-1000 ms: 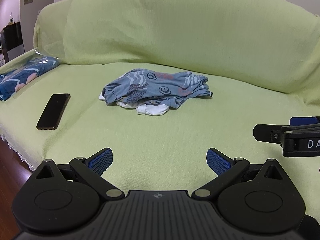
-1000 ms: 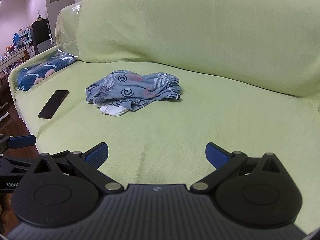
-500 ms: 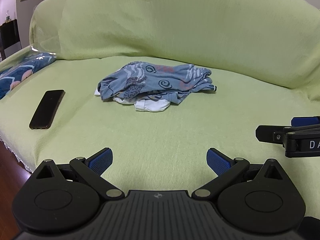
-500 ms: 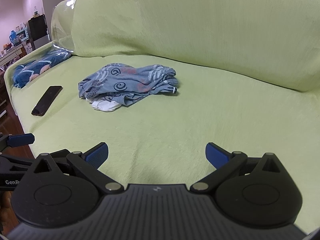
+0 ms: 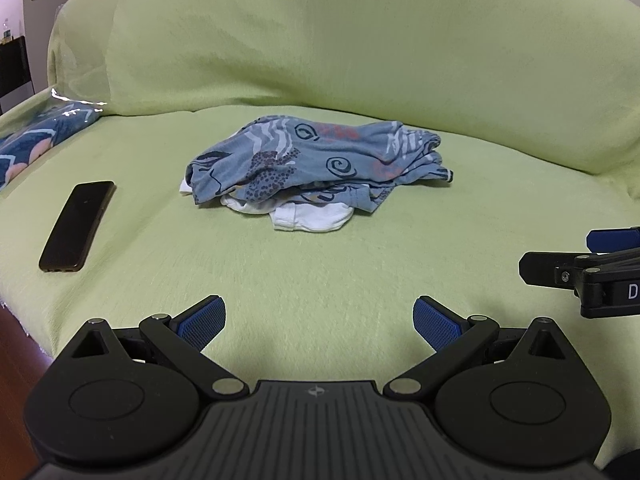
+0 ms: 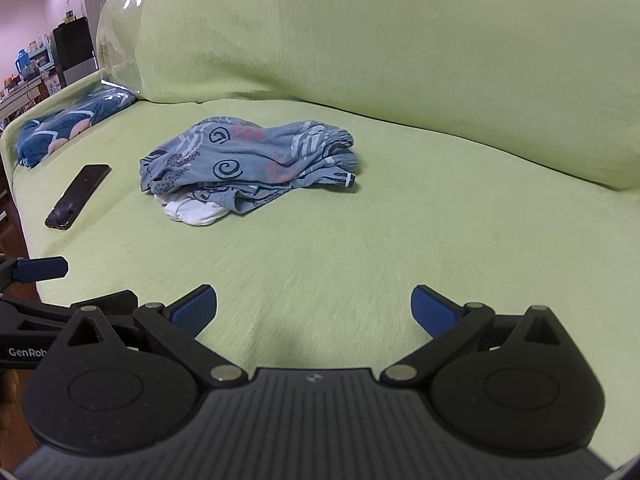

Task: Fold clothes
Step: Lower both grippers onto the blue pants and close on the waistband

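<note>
Both spread wide and empty: left hand-held gripper (image 5: pixel 319 322), right hand-held gripper (image 6: pixel 314 310). Ahead, crumpled blue patterned cotton garment (image 5: pixel 316 162); best pinched at opposite edges, clear of white cloth (image 5: pixel 310 217) beneath.

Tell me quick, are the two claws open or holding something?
Left gripper: open, holding nothing, above the sofa seat.
Right gripper: open, holding nothing; the clothes pile lies untouched ahead.

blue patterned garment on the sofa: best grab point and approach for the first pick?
Probably the top layer of the blue patterned garment at its near-left edge, coming in from the front and slightly above. There the fabric overhangs the white cloth beneath, giving a free lip to pinch. Both the left gripper and right gripper are open and well short of the pile.
</note>
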The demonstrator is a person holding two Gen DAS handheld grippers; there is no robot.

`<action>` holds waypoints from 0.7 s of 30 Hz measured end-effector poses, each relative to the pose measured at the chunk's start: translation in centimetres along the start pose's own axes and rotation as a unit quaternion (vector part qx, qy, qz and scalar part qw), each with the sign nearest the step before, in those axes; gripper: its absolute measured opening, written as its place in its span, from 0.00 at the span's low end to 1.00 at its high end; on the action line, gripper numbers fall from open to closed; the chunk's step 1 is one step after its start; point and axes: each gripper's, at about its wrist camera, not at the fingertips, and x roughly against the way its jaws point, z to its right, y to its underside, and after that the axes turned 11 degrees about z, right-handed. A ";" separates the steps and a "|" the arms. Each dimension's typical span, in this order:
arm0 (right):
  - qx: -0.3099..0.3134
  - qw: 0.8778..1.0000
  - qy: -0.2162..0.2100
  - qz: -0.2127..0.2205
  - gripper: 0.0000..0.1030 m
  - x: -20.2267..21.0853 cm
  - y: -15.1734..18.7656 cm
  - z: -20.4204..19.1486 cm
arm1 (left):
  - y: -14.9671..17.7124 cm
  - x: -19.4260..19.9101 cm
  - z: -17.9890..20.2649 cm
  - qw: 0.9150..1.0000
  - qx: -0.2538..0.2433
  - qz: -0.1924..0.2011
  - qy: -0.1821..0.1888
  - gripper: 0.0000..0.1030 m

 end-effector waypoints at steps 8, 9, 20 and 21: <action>0.025 1.000 -0.005 0.011 1.00 -2.5 -1.4 -0.1 | -1.0 -2.9 -1.2 1.000 -0.015 0.007 0.007 1.00; 0.029 0.999 -0.006 0.014 1.00 -2.8 -1.7 -0.2 | -1.2 -3.3 -1.4 1.000 -0.016 0.008 0.008 1.00; 0.075 0.996 -0.015 0.040 0.99 -7.9 -5.4 0.3 | -4.7 -8.1 -3.4 0.995 -0.088 0.043 0.032 1.00; 0.082 0.996 -0.019 0.042 0.99 -8.5 -5.7 0.3 | -5.0 -8.7 -3.5 0.993 -0.098 0.047 0.035 1.00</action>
